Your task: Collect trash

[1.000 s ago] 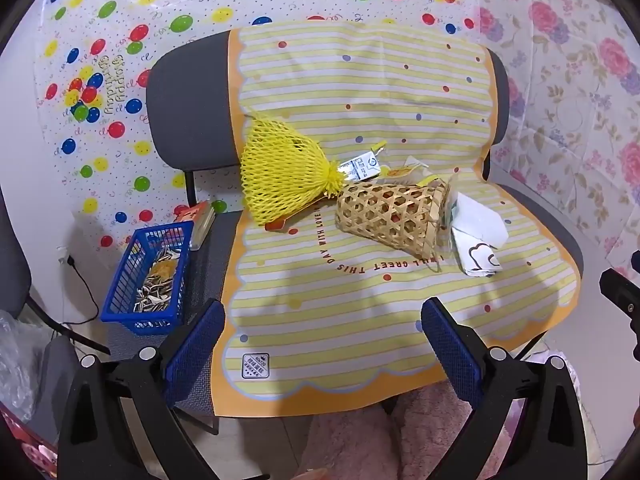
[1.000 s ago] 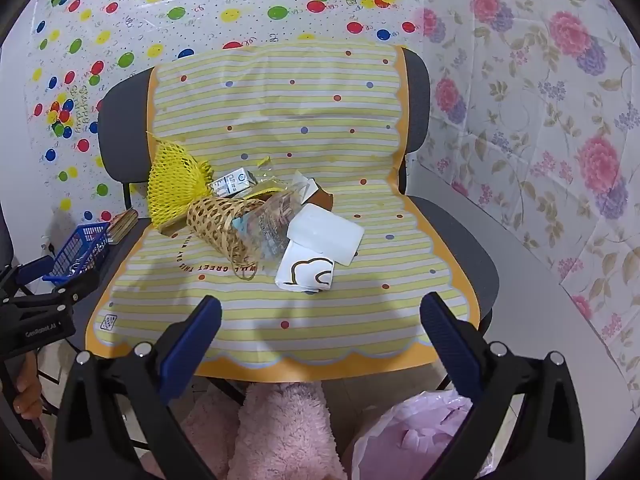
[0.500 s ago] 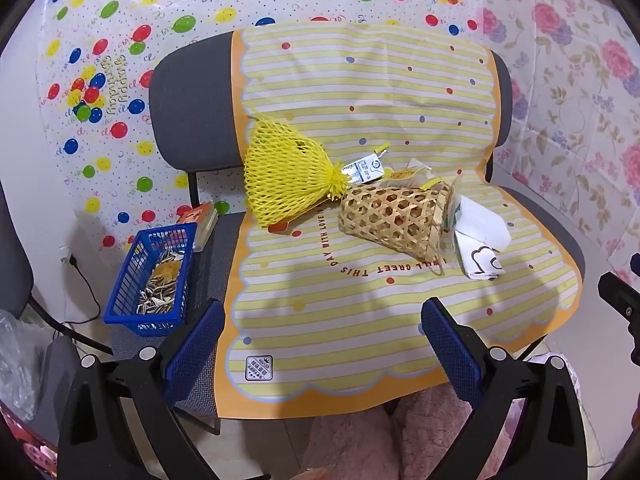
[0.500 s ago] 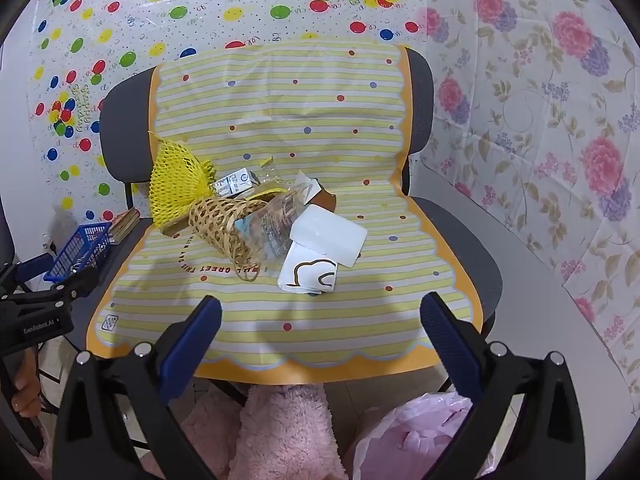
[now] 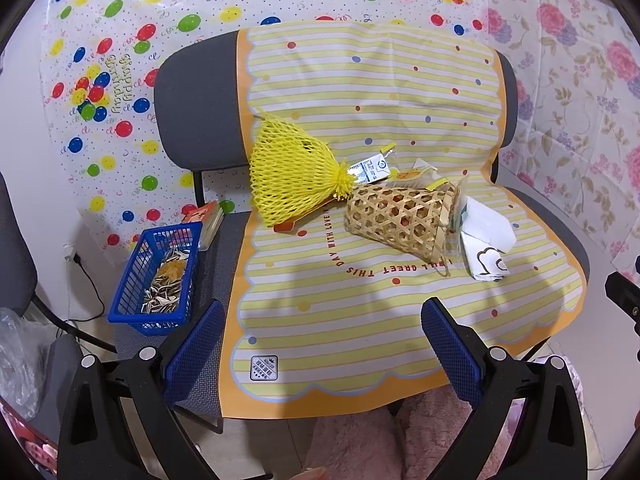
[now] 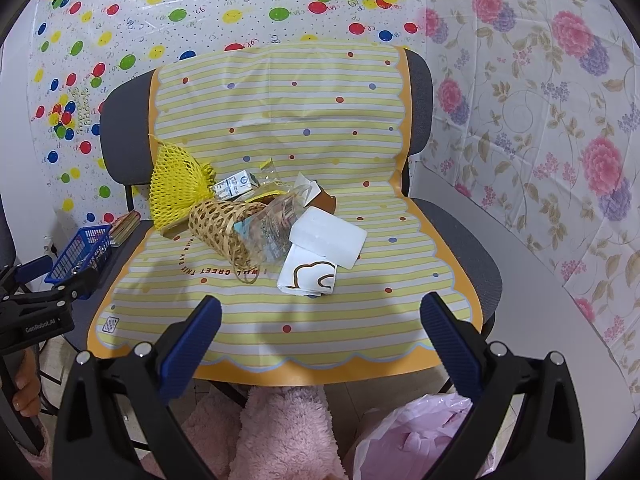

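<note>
A heap of trash lies on a striped yellow mat [image 5: 360, 312] [image 6: 360, 312] spread over a grey chair. It holds a yellow net bag [image 5: 294, 178] [image 6: 174, 184], a woven bamboo basket [image 5: 400, 218] [image 6: 218, 226] on its side, a small carton [image 5: 370, 170] [image 6: 234, 186], crumpled clear wrappers [image 6: 272, 228], a white flat pack [image 6: 328, 236] and a white napkin with a brown print [image 5: 486, 264] [image 6: 308, 276]. My left gripper [image 5: 322, 326] is open, short of the chair's front edge, nothing between its fingers. My right gripper [image 6: 320, 320] is open too, over the mat's front edge.
A blue plastic basket [image 5: 160, 276] [image 6: 80, 256] of seed shells stands on the chair's left side beside a flat box [image 5: 204, 216]. A pink plastic bag [image 6: 416, 440] lies low on the right by a pink fluffy sleeve [image 6: 280, 432]. Patterned sheets cover the walls behind.
Both views have shifted only slightly; the chair and trash sit a touch lower in frame. Nothing on the chair has moved, and both grippers stay open.
</note>
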`<action>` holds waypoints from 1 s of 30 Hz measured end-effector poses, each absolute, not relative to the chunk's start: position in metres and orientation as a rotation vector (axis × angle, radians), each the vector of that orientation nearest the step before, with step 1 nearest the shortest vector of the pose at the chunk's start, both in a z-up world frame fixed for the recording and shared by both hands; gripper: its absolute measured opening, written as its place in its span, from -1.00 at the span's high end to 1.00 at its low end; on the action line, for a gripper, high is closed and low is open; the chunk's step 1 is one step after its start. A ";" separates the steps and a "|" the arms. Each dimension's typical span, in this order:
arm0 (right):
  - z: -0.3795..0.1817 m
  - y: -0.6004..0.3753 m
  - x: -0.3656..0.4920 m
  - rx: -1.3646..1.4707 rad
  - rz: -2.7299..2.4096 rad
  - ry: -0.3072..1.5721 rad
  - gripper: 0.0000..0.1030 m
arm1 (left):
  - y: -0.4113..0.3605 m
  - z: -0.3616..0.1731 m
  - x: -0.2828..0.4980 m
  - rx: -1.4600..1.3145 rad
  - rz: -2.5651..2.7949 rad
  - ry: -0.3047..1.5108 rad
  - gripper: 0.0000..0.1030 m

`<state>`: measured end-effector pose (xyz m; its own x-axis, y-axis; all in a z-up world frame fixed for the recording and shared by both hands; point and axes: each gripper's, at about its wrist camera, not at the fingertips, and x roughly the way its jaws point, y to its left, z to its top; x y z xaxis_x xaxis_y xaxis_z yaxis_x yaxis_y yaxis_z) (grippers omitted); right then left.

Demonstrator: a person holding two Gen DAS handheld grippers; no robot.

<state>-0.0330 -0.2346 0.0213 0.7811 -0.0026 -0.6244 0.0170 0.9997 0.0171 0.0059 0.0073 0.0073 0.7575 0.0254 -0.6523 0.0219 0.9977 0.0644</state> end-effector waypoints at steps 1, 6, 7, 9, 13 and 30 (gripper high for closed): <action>0.021 -0.234 -0.033 0.023 -0.011 0.674 -0.89 | 0.006 0.004 0.004 0.070 0.001 0.710 -0.88; 0.021 -0.234 -0.032 0.026 -0.010 0.678 -0.89 | 0.007 0.006 0.003 0.075 0.005 0.706 -0.88; 0.023 -0.234 -0.031 0.028 -0.009 0.678 -0.89 | 0.007 0.005 0.003 0.073 0.006 0.706 -0.88; 0.025 -0.234 -0.030 0.030 -0.009 0.678 -0.89 | 0.006 0.005 0.003 0.077 0.009 0.705 -0.88; 0.024 -0.234 -0.031 0.030 -0.007 0.676 -0.89 | 0.006 0.006 0.003 0.078 0.010 0.705 -0.88; 0.024 -0.234 -0.031 0.032 -0.009 0.675 -0.89 | 0.006 0.005 0.003 0.079 0.012 0.706 -0.88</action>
